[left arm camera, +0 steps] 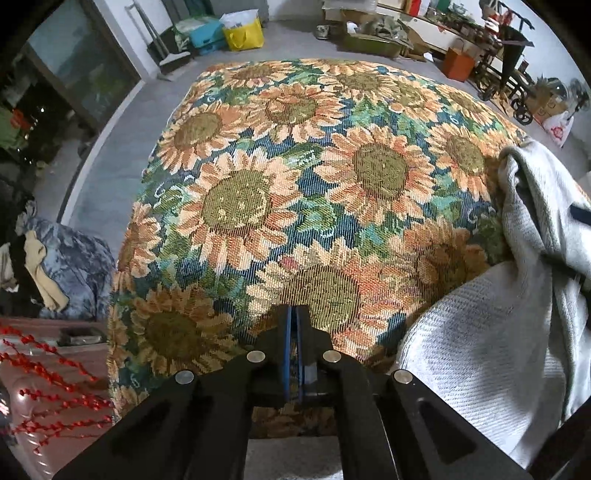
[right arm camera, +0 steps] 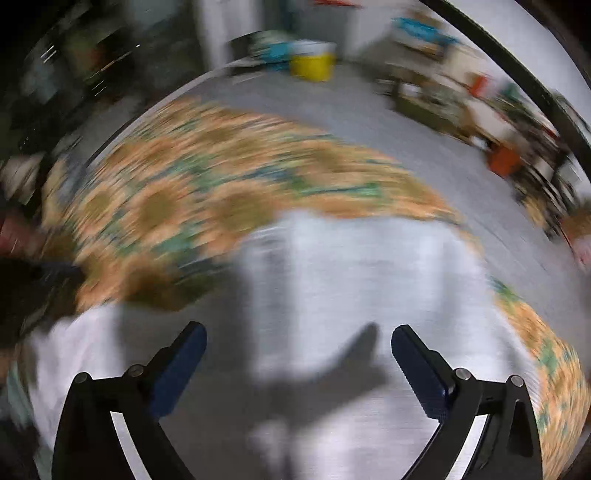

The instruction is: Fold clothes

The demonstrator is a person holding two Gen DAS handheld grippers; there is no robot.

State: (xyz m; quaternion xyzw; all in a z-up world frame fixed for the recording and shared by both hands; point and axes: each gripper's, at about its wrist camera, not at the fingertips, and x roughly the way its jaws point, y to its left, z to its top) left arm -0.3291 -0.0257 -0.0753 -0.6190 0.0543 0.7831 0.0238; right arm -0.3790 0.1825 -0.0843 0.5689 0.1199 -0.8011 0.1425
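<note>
The left tongs (left arm camera: 294, 314) are pressed together with only a sliver between their blue pads, nothing held in them, poised over the near edge of the sunflower-patterned cloth (left arm camera: 295, 177) that covers the bench. The right tongs (right arm camera: 298, 345) are spread wide and empty, above the grey garment (right arm camera: 351, 280), which casts their shadow back; this view is heavily blurred. The garment lies rumpled at the right side of the bench, partly on the sunflower cloth; in the left view its ribbed knit (left arm camera: 491, 332) fills the lower right, with a fold rising near the right edge. Beyond the bench is grey floor (left arm camera: 122, 177), a yellow bag (left arm camera: 243, 35) by the far wall, an orange bag (left arm camera: 458, 64) and cluttered shelves at the right. A bluish heap of fabric (left arm camera: 74, 266) sits at the left.
</note>
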